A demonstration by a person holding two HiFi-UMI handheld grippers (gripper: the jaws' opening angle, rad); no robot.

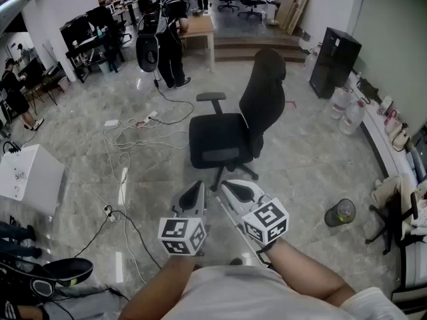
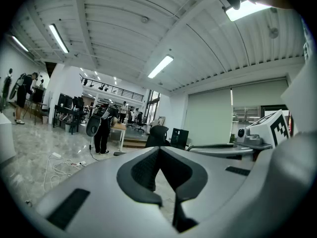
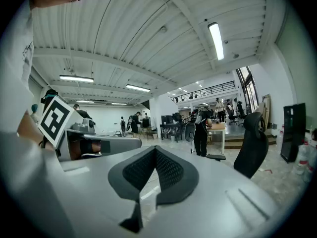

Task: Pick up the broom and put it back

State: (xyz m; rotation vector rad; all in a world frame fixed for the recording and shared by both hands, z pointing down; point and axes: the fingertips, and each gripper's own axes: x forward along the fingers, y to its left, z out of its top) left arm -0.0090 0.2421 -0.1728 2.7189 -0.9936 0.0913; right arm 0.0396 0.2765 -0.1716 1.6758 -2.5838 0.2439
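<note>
Hovering side by side over floor [image 1: 300, 172]: left hand-held gripper [image 1: 195, 195], right hand-held gripper [image 1: 233, 191], both with jaws pressed together, nothing between. Black office chair [image 1: 227, 139] just ahead. Thin pale pole [image 1: 235, 227] on floor between them, toward chair base; cannot tell if broom.

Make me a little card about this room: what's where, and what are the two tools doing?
place: big office, shiny floor
middle: black office chair, nobody on it
floor on the left: tangled cables
left tool: shut, holding nothing
right tool: shut, holding nothing
broom: none clearly in view
</note>
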